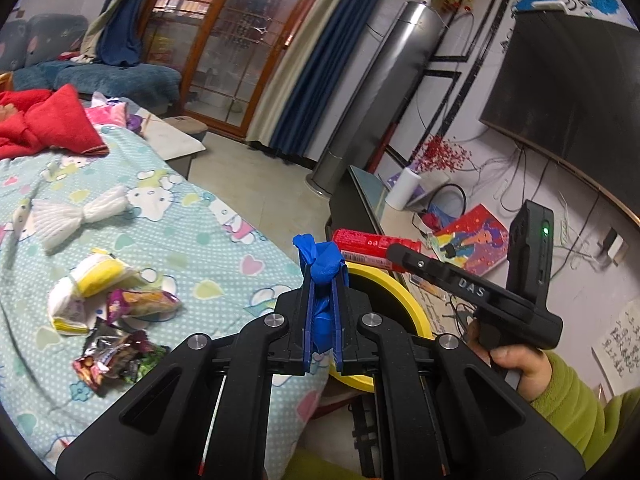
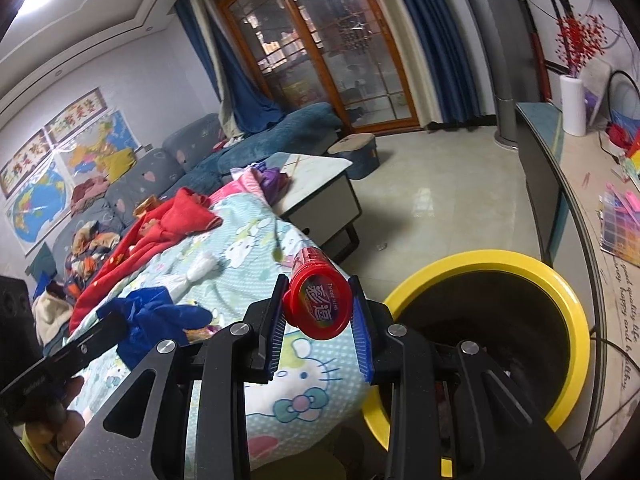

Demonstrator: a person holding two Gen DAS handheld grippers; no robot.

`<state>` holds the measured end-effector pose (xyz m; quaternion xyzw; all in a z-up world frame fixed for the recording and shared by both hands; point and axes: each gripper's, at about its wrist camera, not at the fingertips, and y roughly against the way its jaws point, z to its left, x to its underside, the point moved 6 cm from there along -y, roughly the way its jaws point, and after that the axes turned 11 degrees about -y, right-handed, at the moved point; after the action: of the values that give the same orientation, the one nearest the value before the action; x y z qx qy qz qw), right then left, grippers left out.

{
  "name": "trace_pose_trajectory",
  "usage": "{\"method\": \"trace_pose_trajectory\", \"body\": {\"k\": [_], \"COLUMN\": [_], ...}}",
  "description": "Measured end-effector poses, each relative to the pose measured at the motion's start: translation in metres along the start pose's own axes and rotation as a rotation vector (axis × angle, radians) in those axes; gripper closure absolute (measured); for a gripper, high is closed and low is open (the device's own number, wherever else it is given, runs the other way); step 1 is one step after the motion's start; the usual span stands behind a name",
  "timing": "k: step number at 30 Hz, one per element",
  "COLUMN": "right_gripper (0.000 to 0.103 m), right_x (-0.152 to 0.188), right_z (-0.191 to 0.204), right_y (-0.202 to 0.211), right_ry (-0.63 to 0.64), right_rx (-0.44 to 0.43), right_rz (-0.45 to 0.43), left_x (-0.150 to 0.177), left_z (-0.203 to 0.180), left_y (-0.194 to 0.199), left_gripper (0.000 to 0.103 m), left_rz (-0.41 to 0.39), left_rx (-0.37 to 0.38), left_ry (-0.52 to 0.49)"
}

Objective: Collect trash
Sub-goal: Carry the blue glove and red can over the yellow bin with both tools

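Observation:
My left gripper (image 1: 322, 276) is shut on a crumpled blue plastic scrap (image 1: 321, 264), held above the near rim of the yellow-rimmed black bin (image 1: 404, 284). My right gripper (image 2: 318, 312) is shut on a red candy tube (image 2: 318, 306), just left of the bin (image 2: 476, 260); the tube also shows in the left wrist view (image 1: 368, 242) over the bin. The blue scrap shows in the right wrist view (image 2: 160, 316). Snack wrappers (image 1: 116, 352), yellow-white wrappers (image 1: 90, 284) and a white foam net (image 1: 76, 214) lie on the Hello Kitty blanket (image 1: 208, 248).
A red garment (image 1: 52, 120) lies on the blanket's far end. A low table (image 2: 320, 192) and stool (image 2: 356, 148) stand beyond it. A cabinet (image 2: 552, 160) with a white vase (image 2: 573, 106) and books runs along the right wall. Tiled floor (image 2: 432, 200) lies between.

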<state>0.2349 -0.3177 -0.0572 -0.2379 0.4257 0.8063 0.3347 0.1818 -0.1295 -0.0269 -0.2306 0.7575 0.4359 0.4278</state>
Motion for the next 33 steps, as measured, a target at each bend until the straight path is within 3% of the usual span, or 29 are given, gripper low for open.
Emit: {"method": "trace_pose_trajectory", "body": {"k": [20,33], "right_gripper": [0.075,0.075], "right_x": [-0.006,0.002], "right_z": [-0.068,-0.112], "right_y": [0.000,-0.005], "right_ry": [-0.123,-0.236], "right_rx": [0.133,0.171], "right_rz": [0.008,0.034], "left_x": [0.018,0.034], "left_z": [-0.045,-0.076], "left_y": [-0.040,-0.070], "left_gripper": [0.100,0.100], "left_rz": [0.091,0.157], "left_rx": [0.054,0.092], "left_ry": [-0.092,-0.169]}}
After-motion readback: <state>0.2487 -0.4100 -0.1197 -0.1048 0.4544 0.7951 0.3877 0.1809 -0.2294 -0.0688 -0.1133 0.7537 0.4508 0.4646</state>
